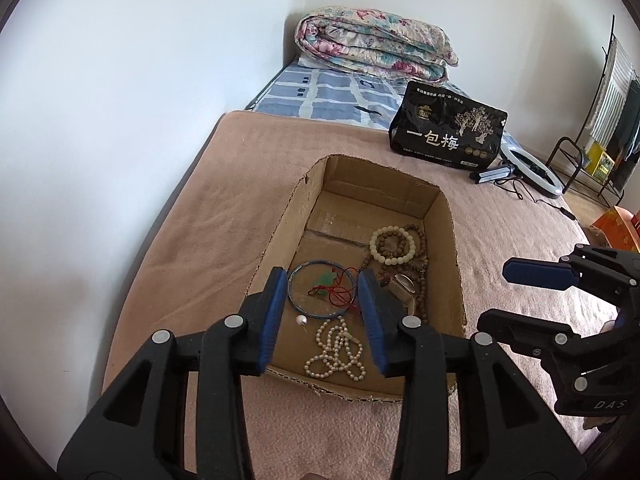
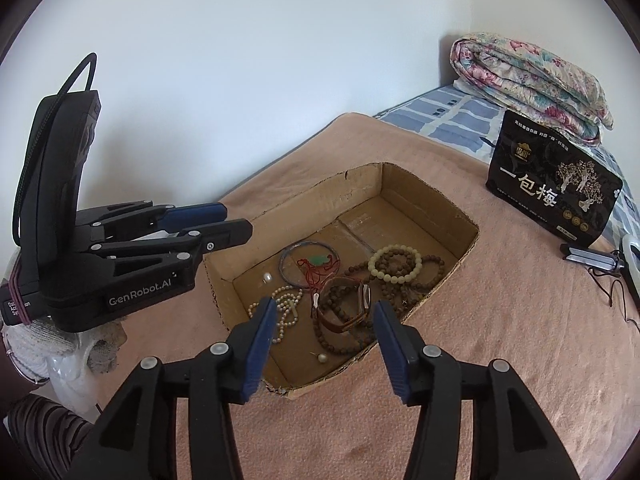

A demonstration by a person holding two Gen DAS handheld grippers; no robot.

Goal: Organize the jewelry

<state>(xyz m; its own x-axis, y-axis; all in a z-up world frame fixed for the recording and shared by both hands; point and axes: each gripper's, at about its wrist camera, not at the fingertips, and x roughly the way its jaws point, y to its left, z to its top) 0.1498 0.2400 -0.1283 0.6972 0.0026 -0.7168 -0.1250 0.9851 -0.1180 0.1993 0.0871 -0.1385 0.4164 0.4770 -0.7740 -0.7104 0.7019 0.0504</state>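
So, both my grippers hang over the open cardboard box [image 1: 384,192] on the pink blanket [image 1: 224,216], and neither holds anything. Left gripper [image 1: 323,316]: jaws partly apart, blue pads on either side of open air above the box's near end, nothing pinched. Right gripper [image 2: 325,344]: jaws stand wider, also empty, aimed down at the near edge of the box.

All the jewelry lies on the box floor. Blue bangle [image 1: 320,290] near the left wall, with a green pendant on red cord [image 1: 327,280] lying inside its ring. White pearl necklace [image 1: 336,354] heaped at the near end, a loose pearl bead [image 1: 301,320] just beside the bangle. Cream bead bracelet [image 1: 392,246] toward the far right, resting on a brown wooden bead strand [image 2: 396,276] that trails along the right wall. Brown-strap watch [image 2: 346,308] lies near the beads; a second loose pearl [image 2: 321,357] sits at the near wall.

Beyond the box: black snack bag [image 1: 448,130], ring light [image 1: 532,172], folded floral quilt [image 1: 376,44].
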